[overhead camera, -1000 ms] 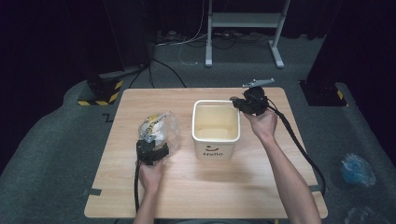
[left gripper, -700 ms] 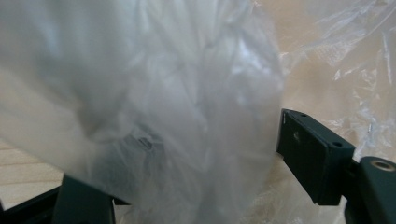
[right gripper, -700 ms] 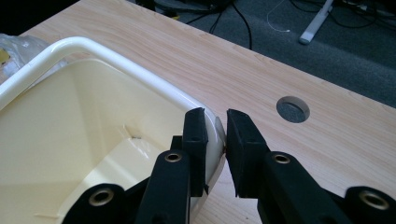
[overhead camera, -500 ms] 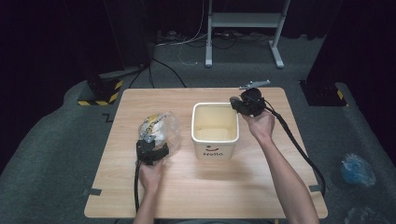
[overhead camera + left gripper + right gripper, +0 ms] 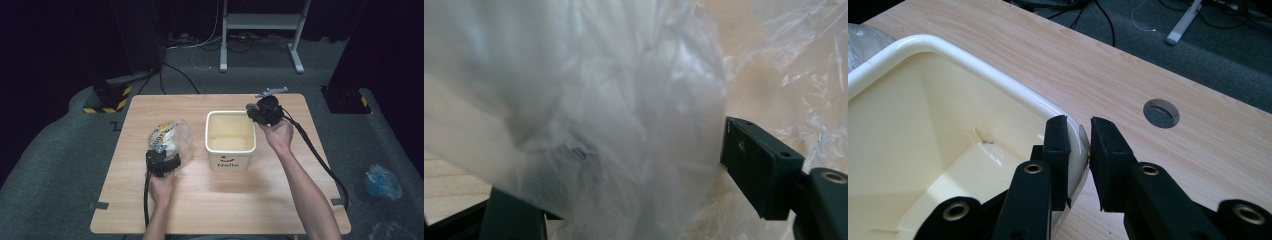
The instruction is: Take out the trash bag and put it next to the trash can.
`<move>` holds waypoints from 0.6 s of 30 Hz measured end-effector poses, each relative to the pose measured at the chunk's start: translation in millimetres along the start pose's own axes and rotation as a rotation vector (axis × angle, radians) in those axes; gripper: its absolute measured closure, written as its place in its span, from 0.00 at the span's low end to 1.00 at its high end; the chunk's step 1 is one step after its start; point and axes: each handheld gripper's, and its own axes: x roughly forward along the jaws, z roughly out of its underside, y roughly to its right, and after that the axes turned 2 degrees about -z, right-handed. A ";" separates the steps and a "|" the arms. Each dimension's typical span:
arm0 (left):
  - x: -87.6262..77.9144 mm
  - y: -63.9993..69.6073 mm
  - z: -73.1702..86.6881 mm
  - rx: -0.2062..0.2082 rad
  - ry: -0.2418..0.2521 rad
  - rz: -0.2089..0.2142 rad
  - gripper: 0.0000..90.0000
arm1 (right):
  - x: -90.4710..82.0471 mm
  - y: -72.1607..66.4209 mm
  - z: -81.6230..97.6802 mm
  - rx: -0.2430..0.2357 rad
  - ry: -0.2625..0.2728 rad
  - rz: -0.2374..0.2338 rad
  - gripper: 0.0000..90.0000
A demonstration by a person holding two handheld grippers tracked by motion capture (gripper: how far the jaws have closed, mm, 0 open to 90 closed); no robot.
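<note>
I am clamping my right fingers (image 5: 1079, 150) on the bin (image 5: 231, 116) rim while my left fingers (image 5: 734, 165) are seemingly pinching the plastic bag (image 5: 172, 140), which risks tearing.

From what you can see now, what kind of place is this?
Probably a recording lab or studio, not a home: a lone wooden table stands on grey carpet, dark curtains hang around it, and cables run past a metal stand behind.
</note>
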 end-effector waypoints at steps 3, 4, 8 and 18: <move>0.0 0.1 0.0 0.000 0.000 0.000 0.33 | 1.1 0.9 1.3 0.004 -0.001 -0.004 0.87; 0.0 0.0 0.0 0.000 0.000 0.000 0.33 | 1.5 1.8 2.4 0.011 0.004 -0.009 0.87; 0.1 0.2 0.0 0.001 0.000 -0.001 0.33 | 1.5 1.9 2.4 0.010 0.004 -0.009 0.87; 0.0 0.3 -0.1 0.006 -0.002 -0.002 0.33 | 2.2 2.4 2.4 0.006 0.002 -0.010 0.87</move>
